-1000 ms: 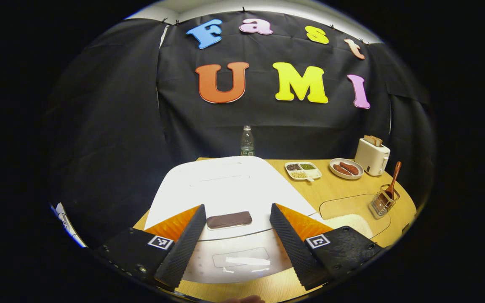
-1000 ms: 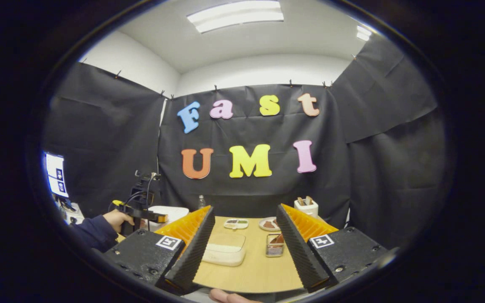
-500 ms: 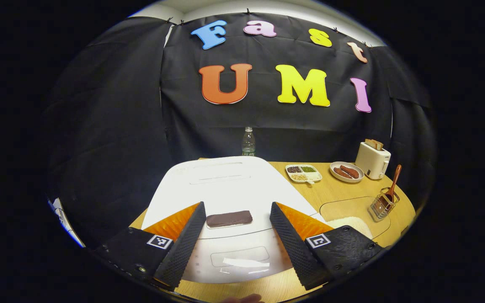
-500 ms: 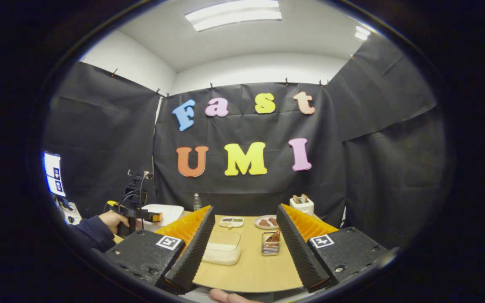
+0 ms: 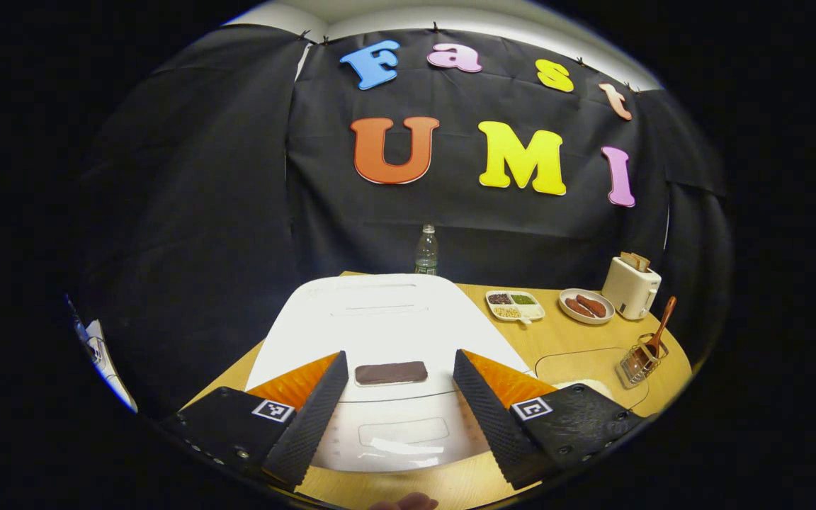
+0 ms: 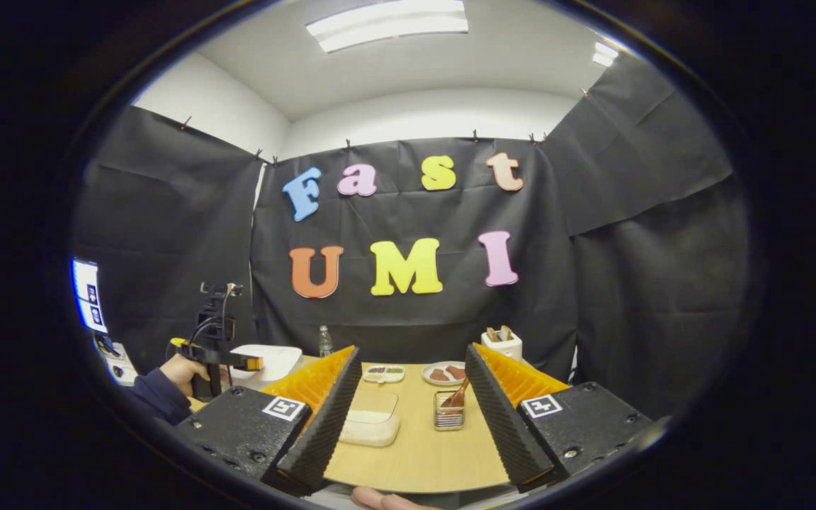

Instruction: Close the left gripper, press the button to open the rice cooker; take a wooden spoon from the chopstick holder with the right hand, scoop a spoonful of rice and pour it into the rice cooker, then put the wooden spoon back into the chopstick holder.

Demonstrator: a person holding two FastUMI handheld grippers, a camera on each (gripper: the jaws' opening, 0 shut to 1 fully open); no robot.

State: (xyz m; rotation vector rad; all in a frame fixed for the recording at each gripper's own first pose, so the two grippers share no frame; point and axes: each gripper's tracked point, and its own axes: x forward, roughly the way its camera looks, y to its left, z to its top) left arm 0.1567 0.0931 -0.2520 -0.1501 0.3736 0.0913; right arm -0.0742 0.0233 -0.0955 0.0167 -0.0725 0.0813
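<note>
Left gripper [image 5: 397, 418] drawn back from rice cooker [image 5: 387, 333], wooden table [image 6: 422, 453], black-draped booth.

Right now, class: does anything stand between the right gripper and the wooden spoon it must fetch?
Nothing visible does. In the right gripper view, the right gripper is open over bare table, and the wooden spoon stands in the chopstick holder ahead. The rice container sits off to the holder's left.
</note>
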